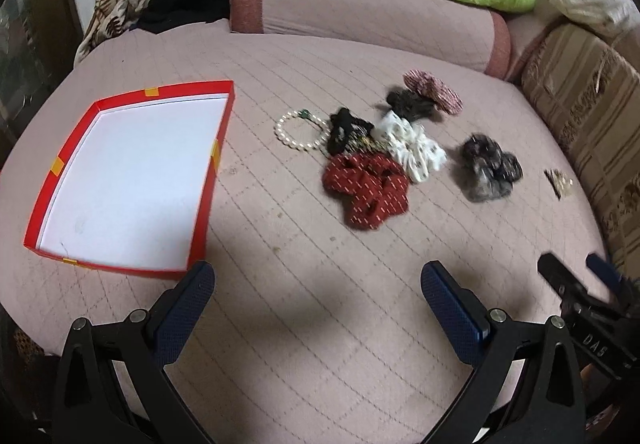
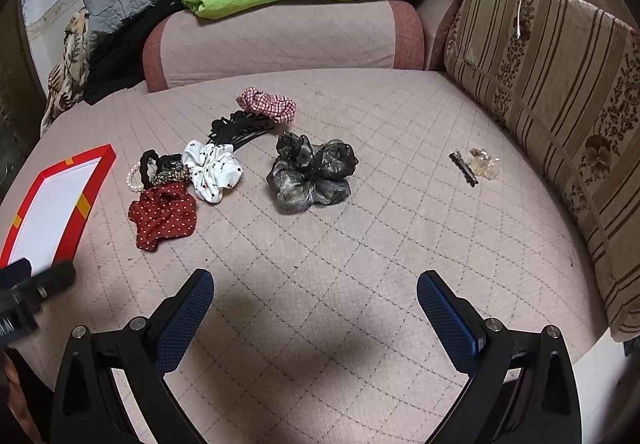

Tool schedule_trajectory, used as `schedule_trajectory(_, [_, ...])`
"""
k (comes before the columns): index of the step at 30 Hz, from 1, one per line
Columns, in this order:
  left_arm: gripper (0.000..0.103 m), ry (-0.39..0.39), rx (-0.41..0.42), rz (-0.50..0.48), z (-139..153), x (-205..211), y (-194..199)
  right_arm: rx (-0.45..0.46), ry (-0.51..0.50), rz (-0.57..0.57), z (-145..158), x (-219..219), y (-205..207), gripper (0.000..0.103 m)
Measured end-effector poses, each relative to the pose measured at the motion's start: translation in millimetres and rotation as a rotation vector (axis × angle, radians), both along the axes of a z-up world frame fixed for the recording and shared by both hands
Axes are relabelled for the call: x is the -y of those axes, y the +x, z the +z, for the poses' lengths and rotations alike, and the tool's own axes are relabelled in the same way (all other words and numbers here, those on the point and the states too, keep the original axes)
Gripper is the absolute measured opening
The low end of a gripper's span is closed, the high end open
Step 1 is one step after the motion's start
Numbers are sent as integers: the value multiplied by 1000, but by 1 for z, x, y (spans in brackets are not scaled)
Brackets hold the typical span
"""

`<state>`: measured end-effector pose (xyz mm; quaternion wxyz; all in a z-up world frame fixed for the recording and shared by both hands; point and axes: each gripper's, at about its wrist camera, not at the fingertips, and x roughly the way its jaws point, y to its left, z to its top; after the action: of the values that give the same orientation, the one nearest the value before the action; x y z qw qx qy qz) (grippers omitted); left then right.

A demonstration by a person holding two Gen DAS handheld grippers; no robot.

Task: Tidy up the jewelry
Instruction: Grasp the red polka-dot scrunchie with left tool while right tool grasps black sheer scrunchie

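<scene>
- On pink quilted cushion point(image 2: 360, 244): red box point(image 1: 192, 86), pearl bracelet point(image 1: 288, 136), red dotted scrunchie point(image 2: 164, 214), grey scrunchie point(image 2: 314, 174).
- Left gripper point(image 1: 318, 286), right gripper point(image 2: 316, 294): jaws spread wide, holding nothing.

scrunchies: 5 point(image 2: 312, 174) | pearl bracelets: 1 point(image 1: 300, 130) | red boxes: 1 point(image 1: 208, 180) | hair clips: 2 point(image 2: 464, 167)

Red scrunchie point(image 2: 163, 215) partly hides the pearl bracelet point(image 2: 133, 177).

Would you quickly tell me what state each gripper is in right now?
Left gripper: open, fingers wide apart, holding nothing, above the quilted cover.
Right gripper: open, fingers wide apart, holding nothing.
</scene>
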<state>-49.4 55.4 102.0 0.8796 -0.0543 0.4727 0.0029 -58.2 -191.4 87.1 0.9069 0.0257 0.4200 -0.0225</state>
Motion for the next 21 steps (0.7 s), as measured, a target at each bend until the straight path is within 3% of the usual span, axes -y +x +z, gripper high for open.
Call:
schedule_trajectory(5, [79,-36,-29,-39,-5,-4,18,-6,23,8,-10,5,14,103])
schedule_trajectory(12, [78,-63,-63,-100,-30,16,55,11,40,42,-21,15,53,94])
schedule_trajectory(21, [78,-114,-132,-125,-64,31,107,5,52,35,-34,22,114,93])
